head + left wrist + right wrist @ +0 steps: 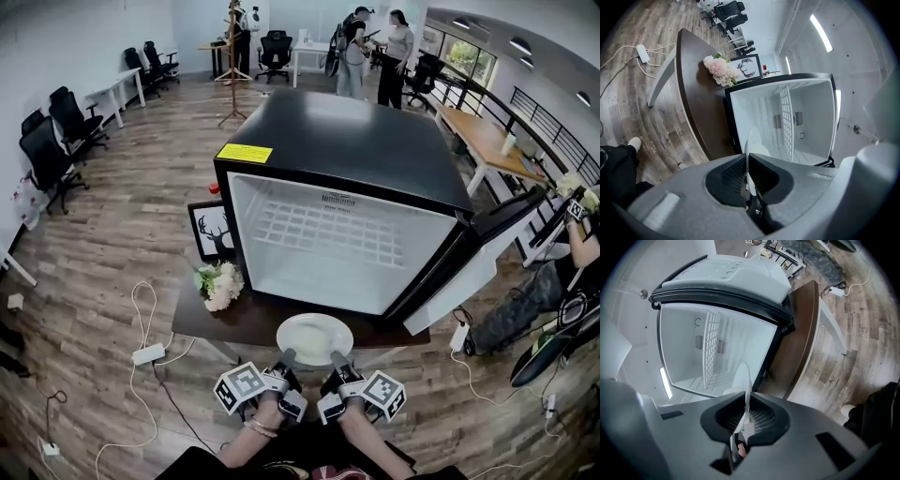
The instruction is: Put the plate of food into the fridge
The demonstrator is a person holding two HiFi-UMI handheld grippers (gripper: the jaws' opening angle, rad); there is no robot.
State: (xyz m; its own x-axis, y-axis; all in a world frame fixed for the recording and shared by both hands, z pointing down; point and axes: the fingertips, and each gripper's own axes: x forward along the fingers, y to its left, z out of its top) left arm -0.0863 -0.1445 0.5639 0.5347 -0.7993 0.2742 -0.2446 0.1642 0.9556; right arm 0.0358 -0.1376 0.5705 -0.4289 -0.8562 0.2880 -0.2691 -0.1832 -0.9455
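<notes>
A white plate [314,337] hangs level over the front edge of the dark table [230,319], just before the open fridge [337,234]. What lies on the plate is pale and hard to make out. My left gripper [289,357] is shut on the plate's near left rim, and my right gripper [337,357] is shut on its near right rim. The left gripper view shows the plate [751,145] edge-on in the left gripper [749,180]. In the right gripper view the right gripper [744,416] clamps the plate's rim [746,380]. The fridge's white inside [787,122] holds a wire shelf [711,345].
The fridge door [487,246] stands swung out to the right. A bunch of pale flowers [220,284] and a framed deer picture [212,230] sit on the table left of the fridge. Cables and a power strip [148,353] lie on the wooden floor. People stand far behind.
</notes>
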